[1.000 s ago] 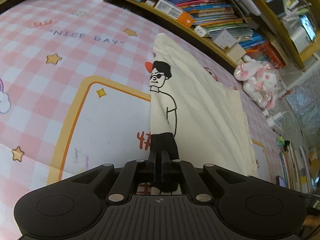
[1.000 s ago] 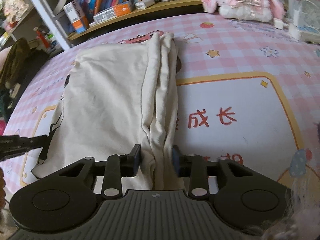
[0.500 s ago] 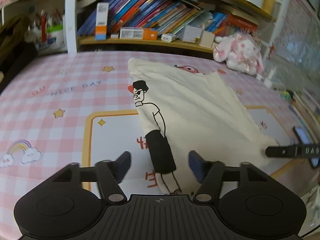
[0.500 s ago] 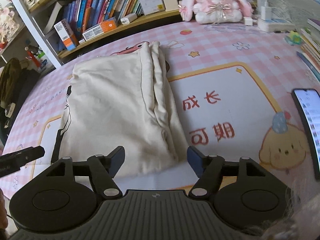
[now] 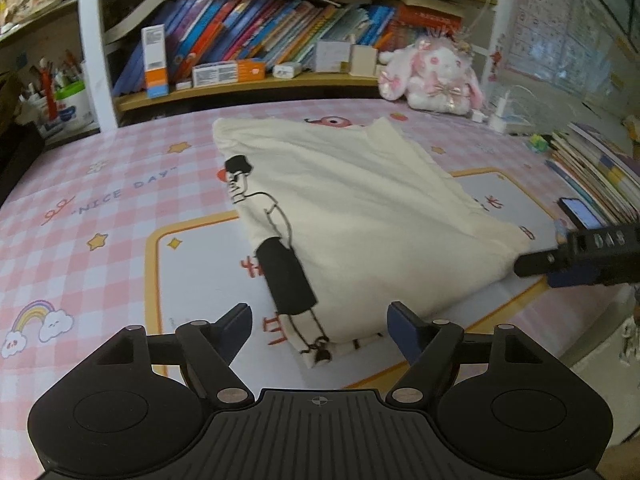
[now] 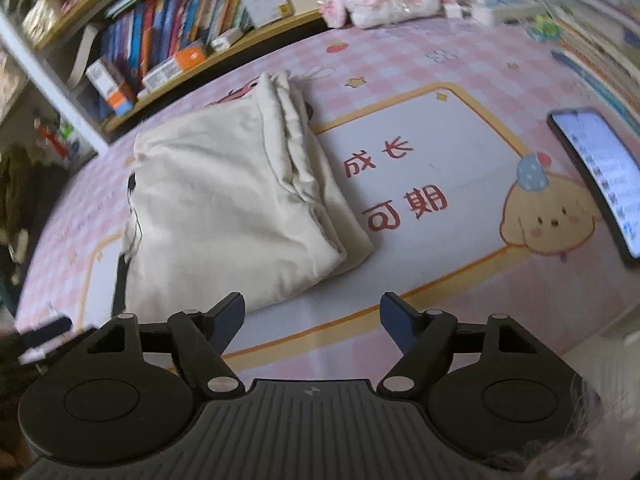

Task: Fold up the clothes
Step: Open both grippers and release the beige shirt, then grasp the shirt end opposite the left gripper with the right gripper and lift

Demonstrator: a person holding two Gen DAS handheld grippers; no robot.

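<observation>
On pink mat (image 5: 120, 184): "NICE DAY"

In the right wrist view the bookshelf (image 6: 168, 52) across the upper left is smeared, so no book spine can be read. The phone (image 6: 596, 176) at the right edge shows a lit screen whose text is too small to make out, and its lower end runs off the frame. At the lower left a dark blurred shape crosses the desk (image 6: 460, 280). In the left wrist view the stack of books (image 5: 600, 168) at the right is cut by the edge.
</observation>
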